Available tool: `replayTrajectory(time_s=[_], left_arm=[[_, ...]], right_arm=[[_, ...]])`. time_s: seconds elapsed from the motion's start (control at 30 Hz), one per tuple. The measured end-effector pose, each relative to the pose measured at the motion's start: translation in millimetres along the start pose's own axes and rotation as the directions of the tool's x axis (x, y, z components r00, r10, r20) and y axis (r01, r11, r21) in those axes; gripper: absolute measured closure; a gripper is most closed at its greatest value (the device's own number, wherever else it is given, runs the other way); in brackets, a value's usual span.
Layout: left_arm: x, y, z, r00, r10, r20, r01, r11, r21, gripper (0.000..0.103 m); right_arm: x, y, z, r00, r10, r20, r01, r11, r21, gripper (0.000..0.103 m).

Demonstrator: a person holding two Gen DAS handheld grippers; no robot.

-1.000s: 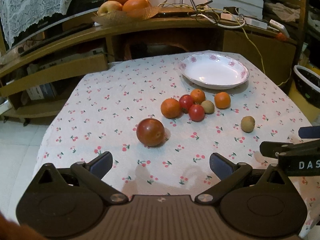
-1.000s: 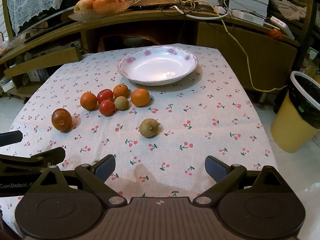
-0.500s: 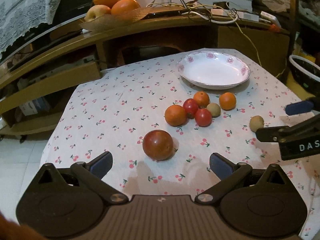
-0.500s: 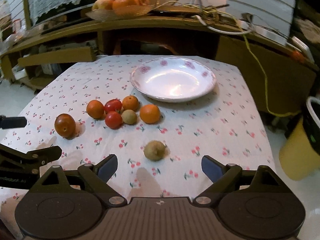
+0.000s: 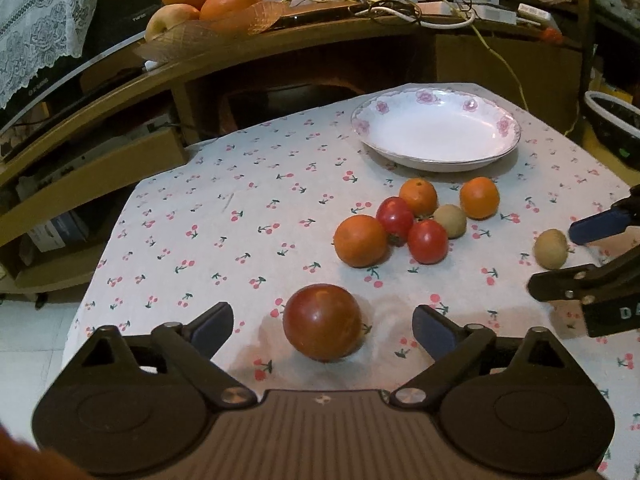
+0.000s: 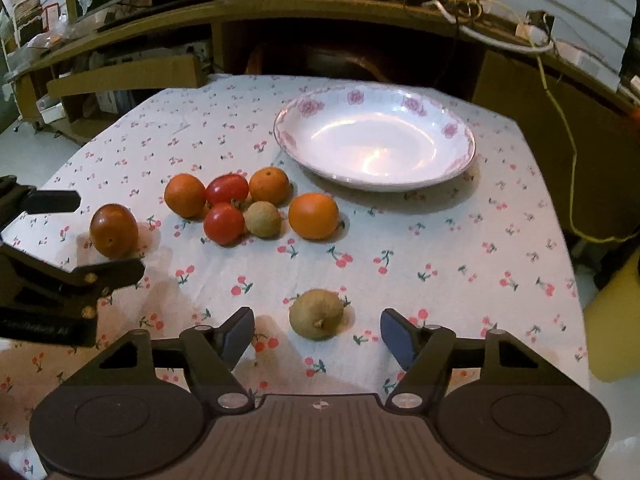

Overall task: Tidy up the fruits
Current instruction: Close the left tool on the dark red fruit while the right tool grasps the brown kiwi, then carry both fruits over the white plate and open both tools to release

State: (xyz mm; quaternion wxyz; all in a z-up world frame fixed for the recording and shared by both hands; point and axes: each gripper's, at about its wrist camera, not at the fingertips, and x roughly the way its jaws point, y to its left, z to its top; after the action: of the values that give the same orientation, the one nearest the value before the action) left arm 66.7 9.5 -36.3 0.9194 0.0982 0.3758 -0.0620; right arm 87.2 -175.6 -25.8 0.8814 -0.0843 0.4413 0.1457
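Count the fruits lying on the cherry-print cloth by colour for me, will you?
Orange: 3
Bright red: 2
Dark reddish-brown: 1
Tan-brown: 2
Total: 8
The plate holds none.

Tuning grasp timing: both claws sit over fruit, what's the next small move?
Probably ease both down, then close: the right claw, just been closing, brackets the kiwi without touching; the left claw stands open around the dark fruit.

Fruit cluster [image 6: 248, 204] before plate [image 6: 460, 160]
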Motion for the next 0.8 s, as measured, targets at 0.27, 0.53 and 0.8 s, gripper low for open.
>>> replayTrajectory(time_s=[0.27,0.53,0.8], left_arm=[[10,3,0,0.998,-0.05,-0.034,0.049,0.998,-0.041,0.03],[6,3,1,0.998,-0.059,-0.033,0.058,0.997,-0.042,0.048],[0,2,5,0.997,-0.07,-0.04,0.067,0.996,-0.06,0.057]], right_arm=[[2,0,-2,1.0,0.0,0.019,0.001,1.0,-0.03,0.043],[-1,-2,0,1.0,0.004,0.026,-0.003,1.0,-0.024,0.073],[-7,8,2,0.999,0.029,0.029,-0.027,0.998,-0.057,0.074]])
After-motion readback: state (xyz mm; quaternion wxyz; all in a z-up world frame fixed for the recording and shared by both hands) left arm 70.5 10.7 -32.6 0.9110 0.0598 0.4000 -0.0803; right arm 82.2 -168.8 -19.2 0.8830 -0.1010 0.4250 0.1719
